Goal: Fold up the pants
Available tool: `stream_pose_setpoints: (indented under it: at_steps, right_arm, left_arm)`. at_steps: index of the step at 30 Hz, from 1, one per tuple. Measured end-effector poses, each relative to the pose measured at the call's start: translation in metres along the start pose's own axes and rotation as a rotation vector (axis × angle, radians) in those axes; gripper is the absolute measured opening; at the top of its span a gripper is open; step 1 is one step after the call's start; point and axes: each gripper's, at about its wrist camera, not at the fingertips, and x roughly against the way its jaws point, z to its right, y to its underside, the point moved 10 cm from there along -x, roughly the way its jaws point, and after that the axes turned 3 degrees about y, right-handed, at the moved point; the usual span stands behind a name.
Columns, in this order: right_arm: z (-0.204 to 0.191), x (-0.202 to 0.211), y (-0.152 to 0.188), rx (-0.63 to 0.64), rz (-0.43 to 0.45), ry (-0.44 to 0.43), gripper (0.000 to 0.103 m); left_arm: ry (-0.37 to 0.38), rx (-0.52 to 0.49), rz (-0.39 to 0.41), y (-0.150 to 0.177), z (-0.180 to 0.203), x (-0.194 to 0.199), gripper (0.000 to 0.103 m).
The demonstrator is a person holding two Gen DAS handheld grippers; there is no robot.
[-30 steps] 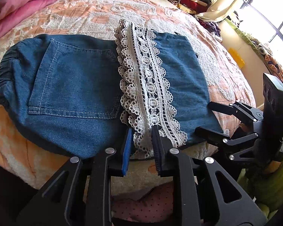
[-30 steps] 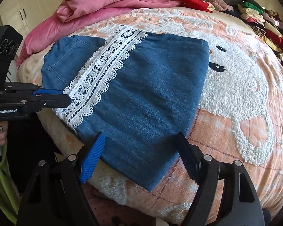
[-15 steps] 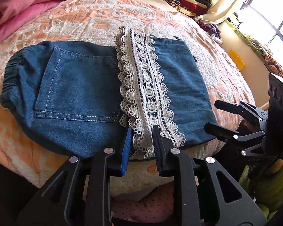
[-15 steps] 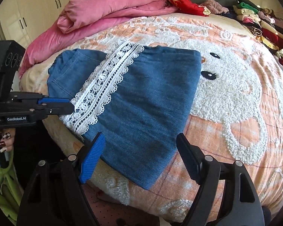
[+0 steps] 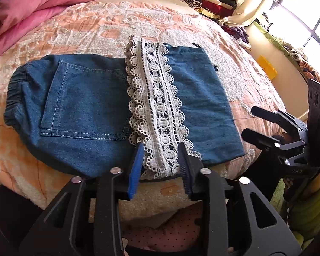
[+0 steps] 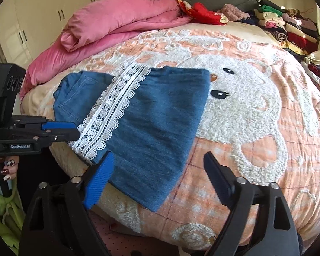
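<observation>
Folded blue denim pants (image 5: 85,106) lie on the bed, back pocket up, with a white lace hem (image 5: 157,111) across the top. My left gripper (image 5: 161,162) is at the near end of the lace. Its jaws are opening, and the lace lies loose between the pads without being pinched. My right gripper (image 6: 157,170) hangs wide open and still widening above the near corner of the pants (image 6: 160,111), apart from the cloth. Each gripper shows in the other's view: the right gripper (image 5: 249,120) at the right, the left gripper (image 6: 76,130) at the lace (image 6: 113,111).
The bed carries a peach quilt with a white bear (image 6: 245,106). A pink duvet (image 6: 117,25) is heaped at the far left, and stacks of folded clothes (image 6: 288,25) line the far right. A hand with painted nails (image 6: 6,166) holds the left gripper. A window (image 5: 305,21) lies to the right.
The left jaws have spread apart and let go of the lace end. The right gripper has drawn back and up from the pants, its jaws a little wider.
</observation>
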Motion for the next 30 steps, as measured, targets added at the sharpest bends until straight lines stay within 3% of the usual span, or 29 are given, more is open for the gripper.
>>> stream_pose_setpoints:
  at_steps: [6, 10, 13, 15, 22, 30]
  right_arm:
    - [0.014, 0.009, -0.005, -0.043, 0.027, 0.018, 0.089]
    - [0.021, 0.018, -0.012, -0.069, 0.055, 0.026, 0.089]
    - [0.02, 0.027, -0.023, -0.065, 0.081, 0.018, 0.089]
    - [0.018, 0.033, -0.032, -0.053, 0.097, 0.011, 0.097]
    - [-0.007, 0.034, -0.07, 0.002, 0.121, -0.028, 0.097]
    - [-0.069, 0.007, -0.122, 0.138, 0.104, -0.123, 0.097]
  left_arm:
    - [-0.008, -0.012, 0.01, -0.002, 0.006, 0.004, 0.045]
    - [-0.024, -0.016, 0.03, -0.006, 0.003, 0.01, 0.063]
    - [-0.041, -0.005, 0.053, -0.01, -0.004, 0.017, 0.069]
    - [-0.054, 0.009, 0.068, -0.013, -0.011, 0.022, 0.075]
    - [-0.075, 0.083, 0.107, -0.015, -0.043, 0.036, 0.078]
    - [-0.092, 0.209, 0.14, -0.007, -0.095, 0.053, 0.079]
